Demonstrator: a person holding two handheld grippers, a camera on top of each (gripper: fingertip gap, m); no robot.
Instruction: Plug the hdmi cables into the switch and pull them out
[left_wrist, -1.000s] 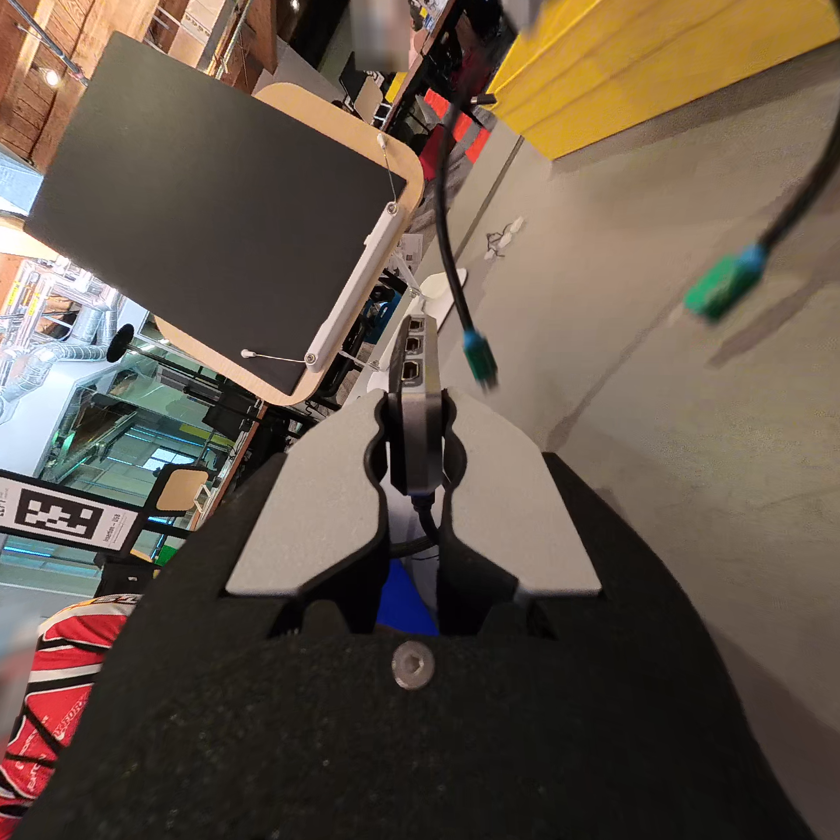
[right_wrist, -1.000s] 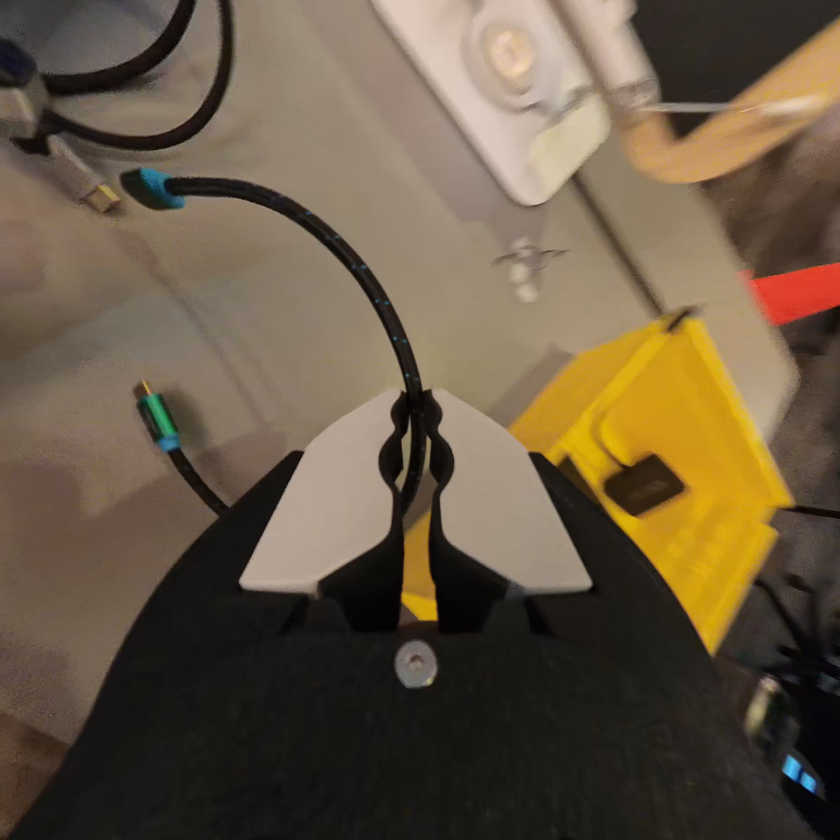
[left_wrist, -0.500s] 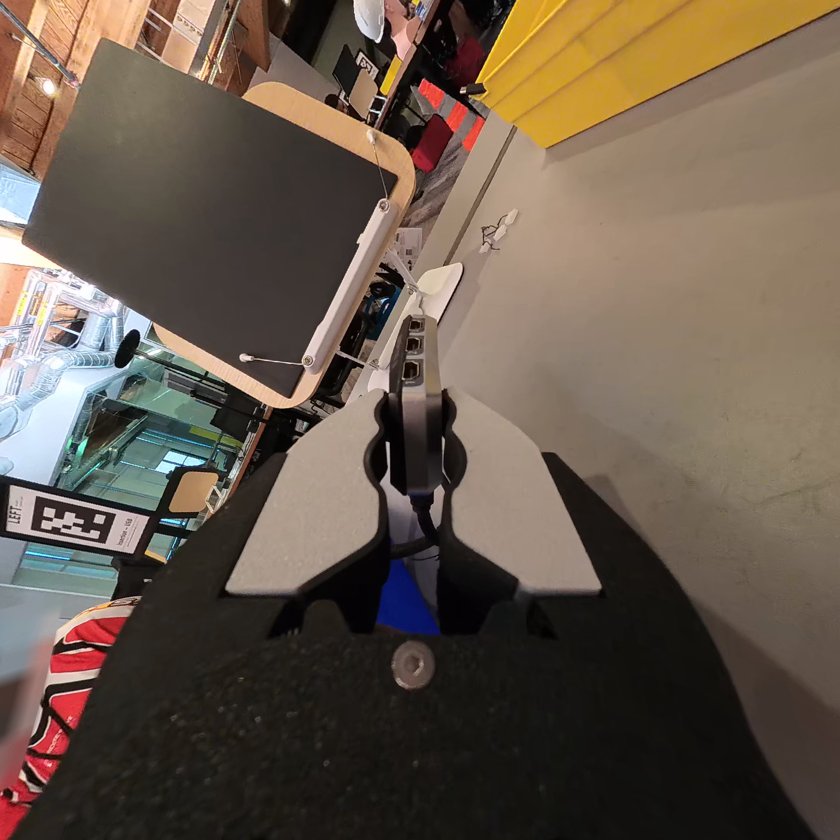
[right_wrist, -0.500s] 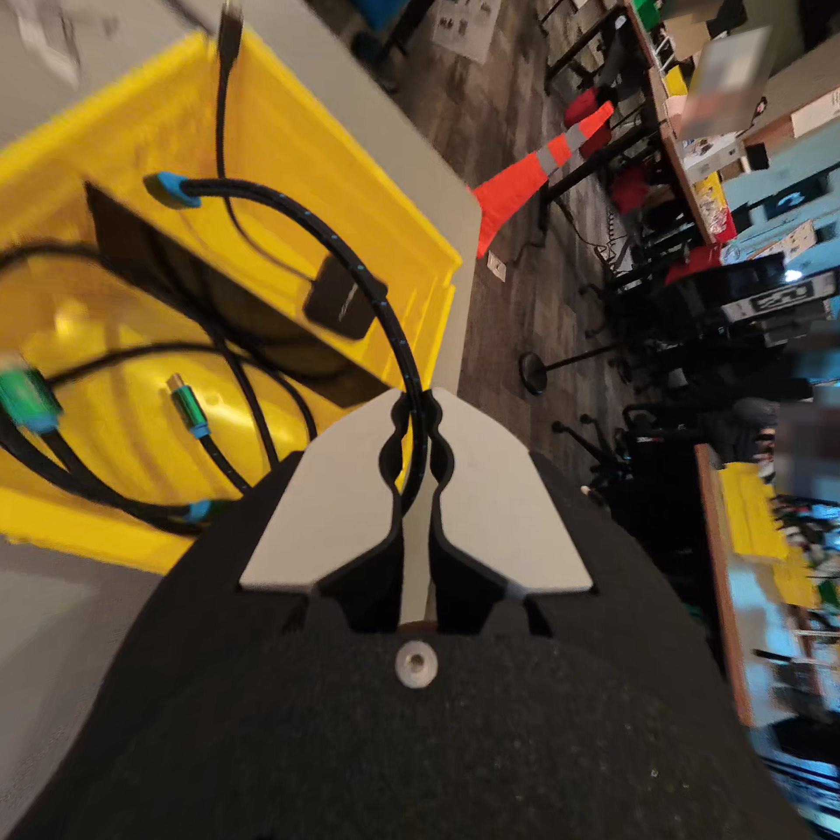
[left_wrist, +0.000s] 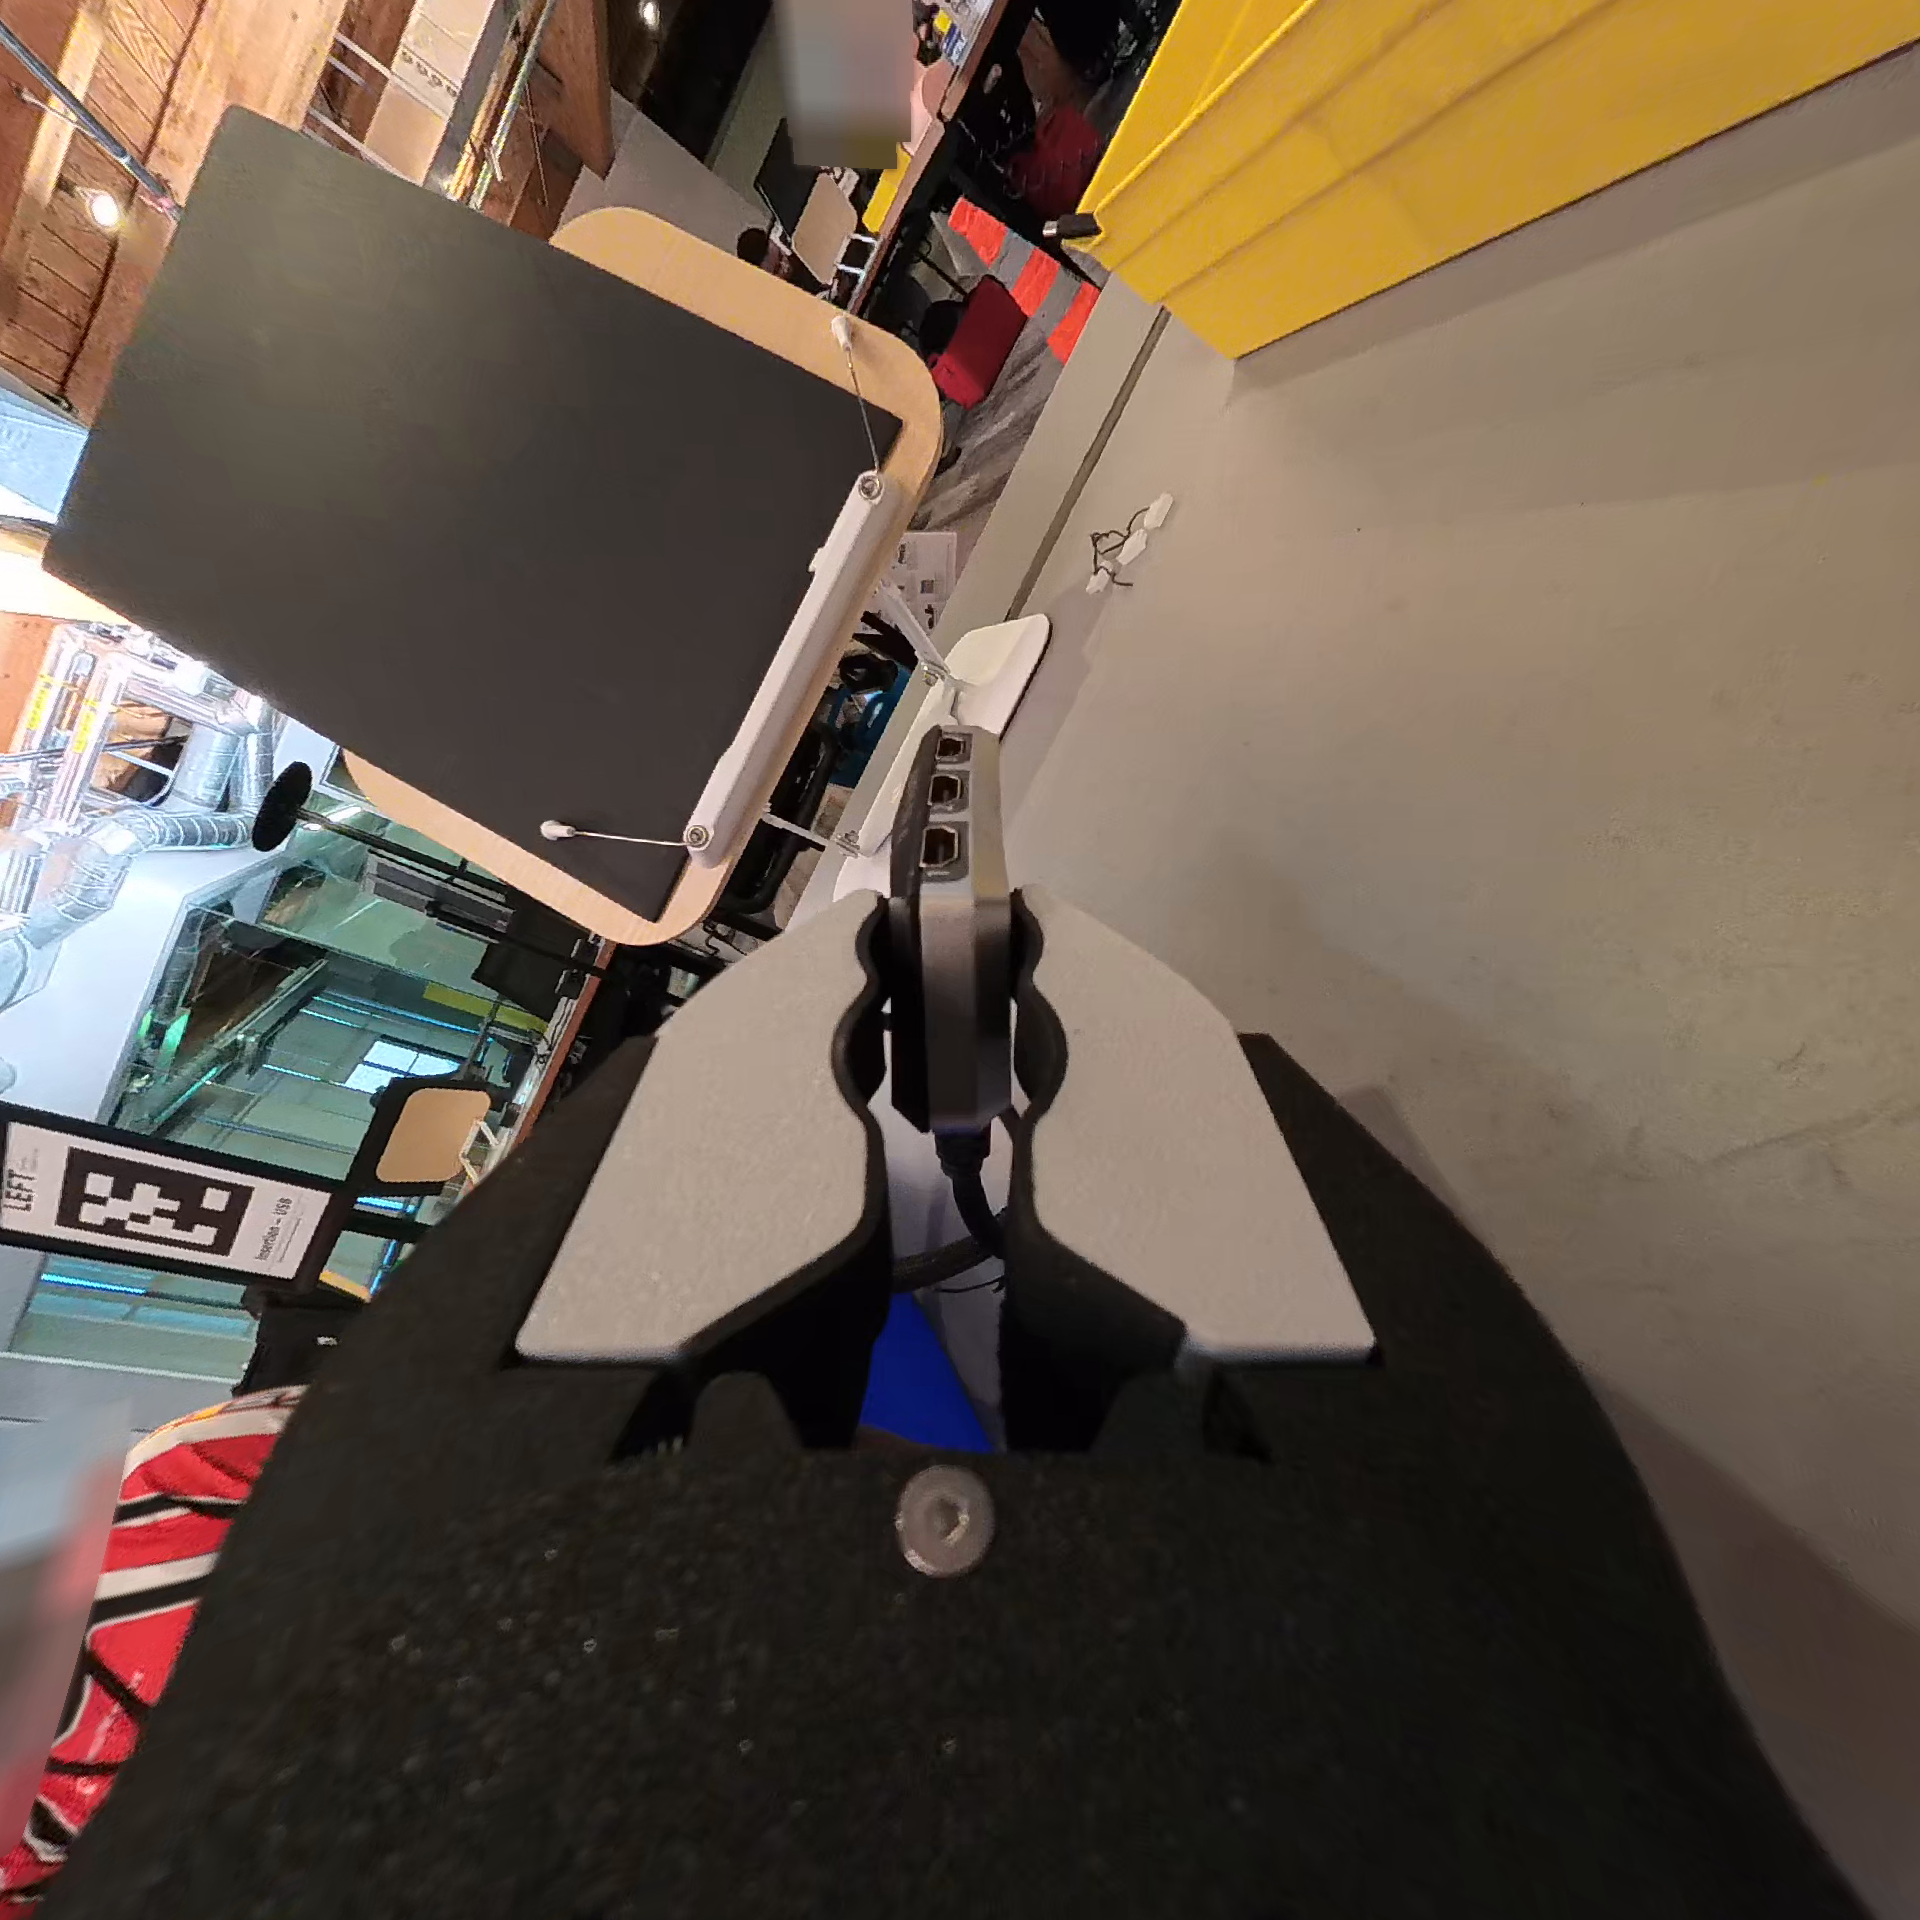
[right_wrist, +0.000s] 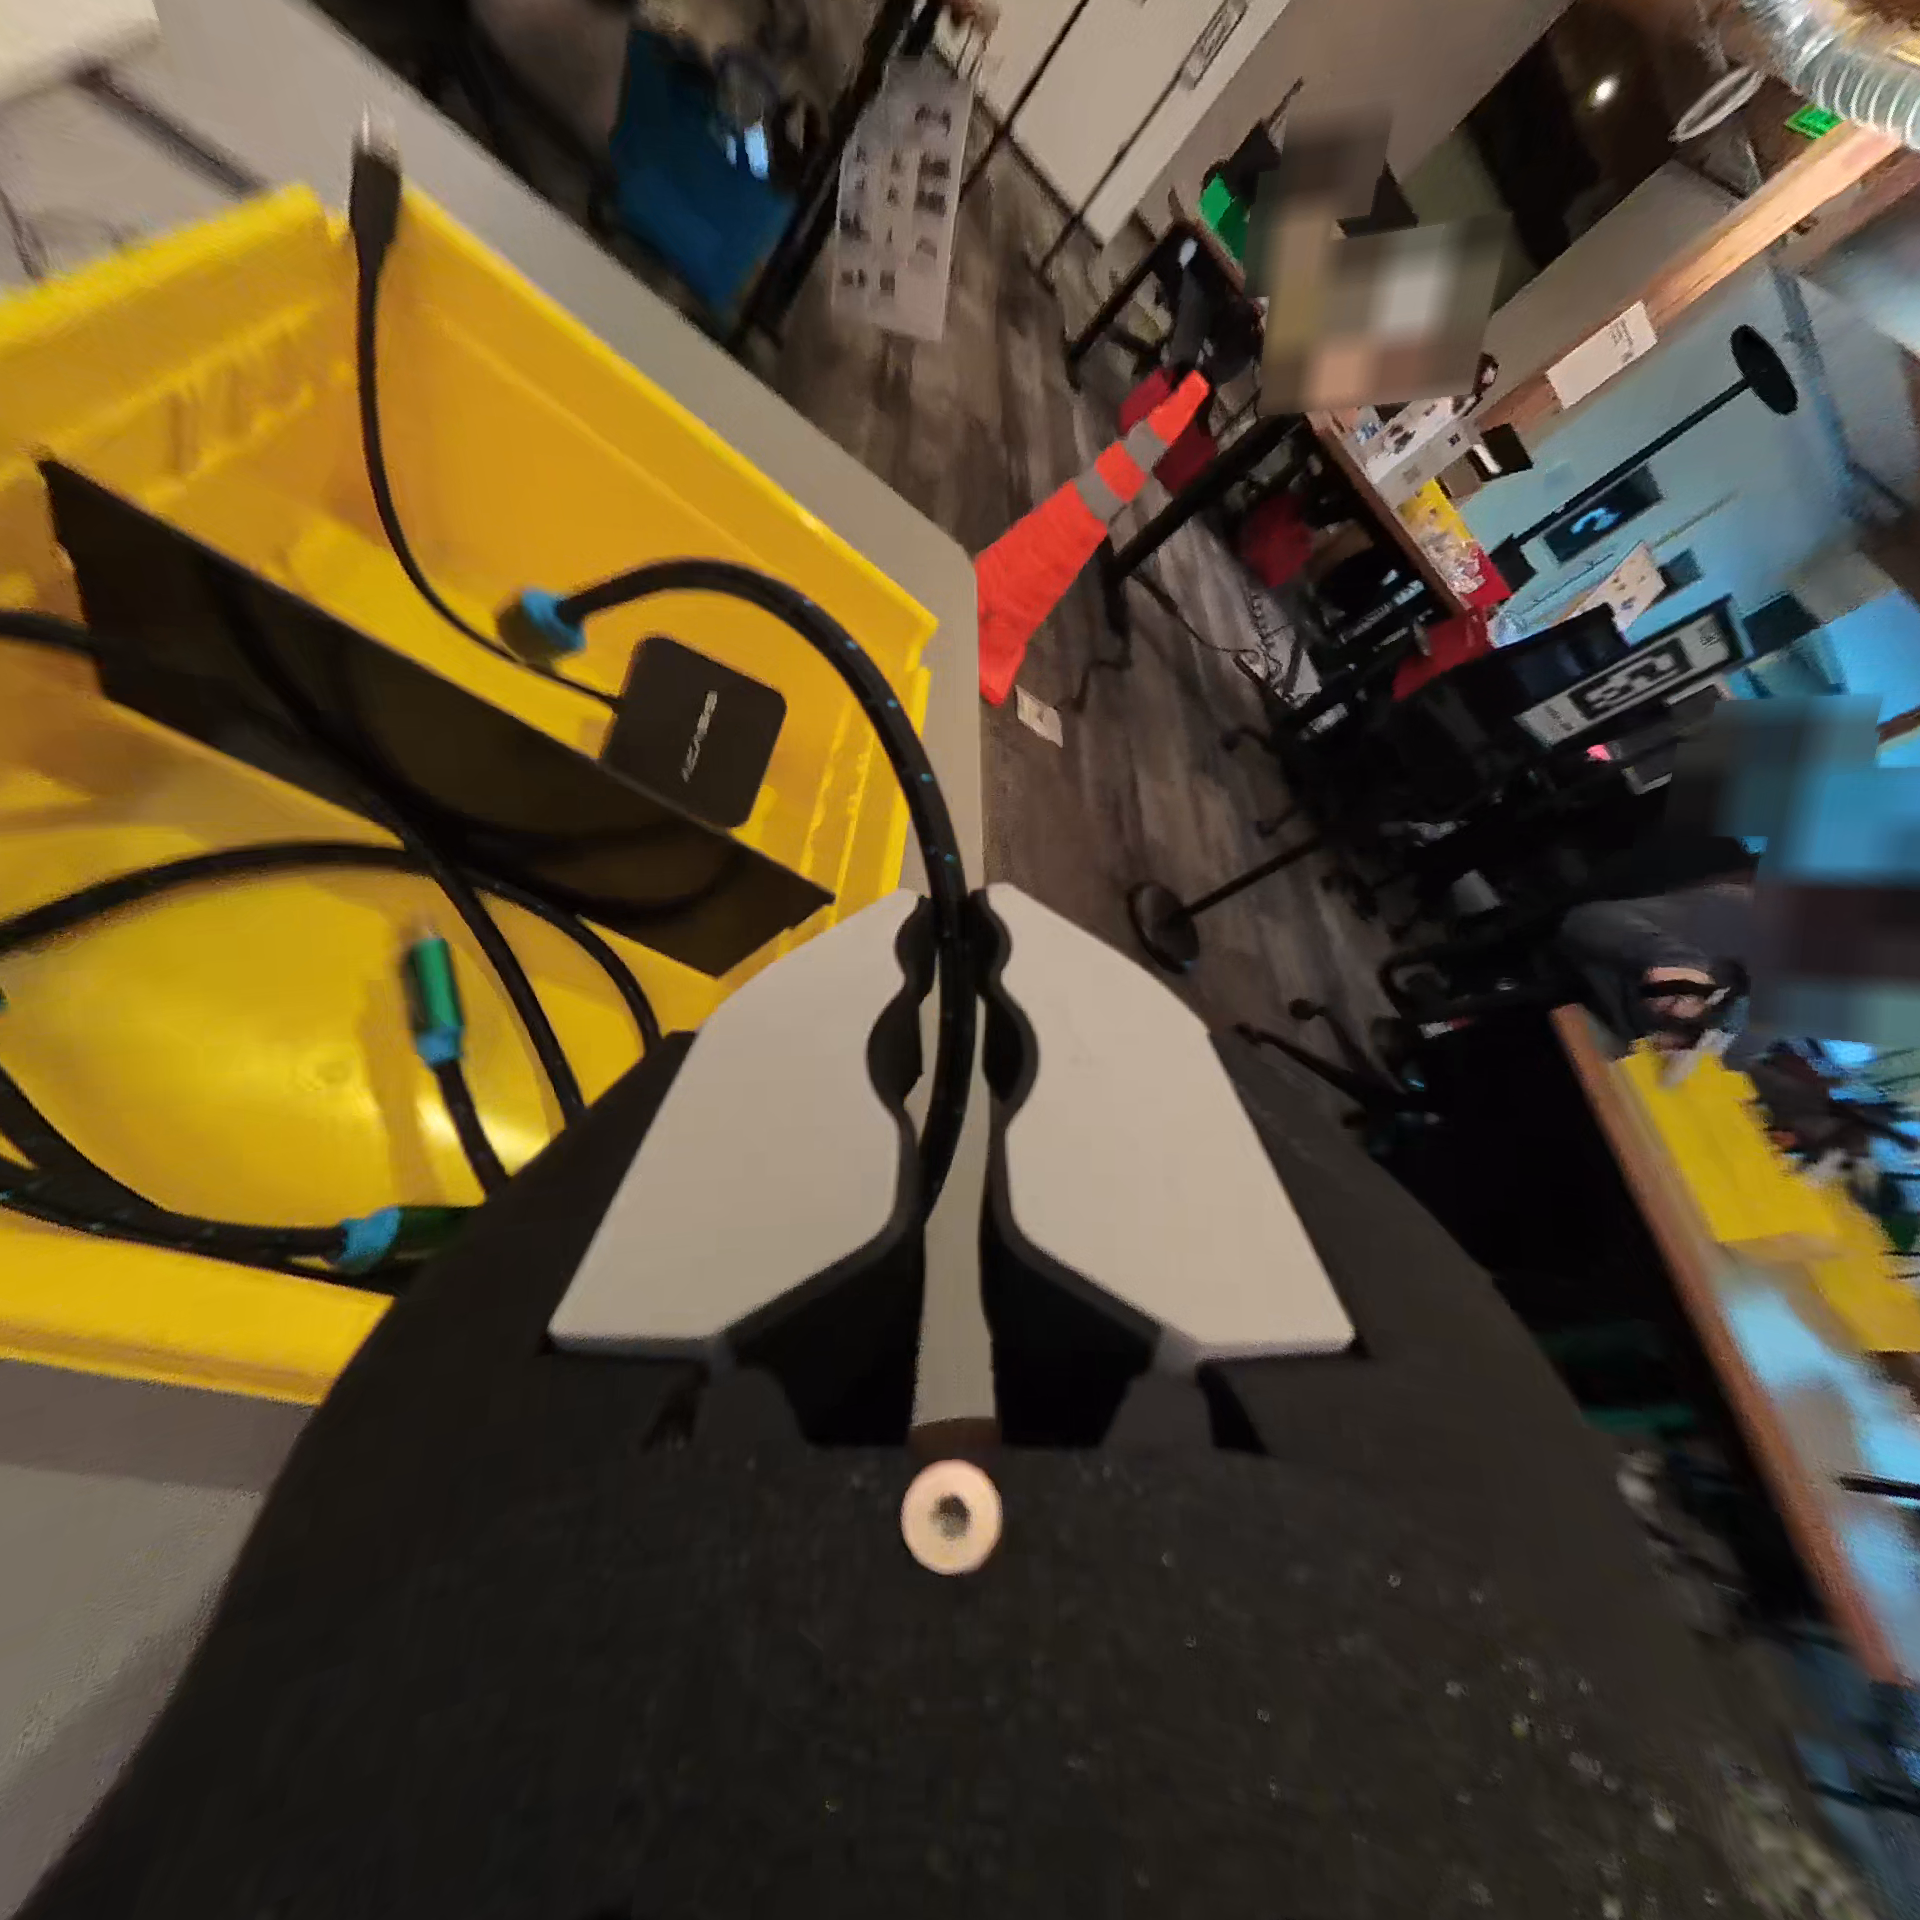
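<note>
My left gripper (left_wrist: 948, 914) is shut on the dark grey HDMI switch (left_wrist: 951, 883), held on edge above the grey table (left_wrist: 1507, 831). Three ports (left_wrist: 943, 805) face the camera and all look empty. A black lead leaves the switch's near end between the fingers. My right gripper (right_wrist: 951, 904) is shut on a black braided HDMI cable (right_wrist: 862, 686), whose blue-collared plug (right_wrist: 535, 623) arcs up and left over the yellow bin (right_wrist: 644, 447). Other cables with green plugs (right_wrist: 431, 997) lie in the bin.
A black box (right_wrist: 691, 732) and a black flat panel (right_wrist: 364, 686) lie in the bin. The bin also shows in the left wrist view (left_wrist: 1455, 156) at the table's far end. A black board with a wooden rim (left_wrist: 468, 520) stands left of the table. An orange cone (right_wrist: 1081, 520) stands on the floor. The left gripper's tips are roughly 45 cm from the right gripper's.
My right gripper swung with its cable from over the table to above the yellow bin. The dangling green plugs left the left wrist view. The left gripper and switch barely moved.
</note>
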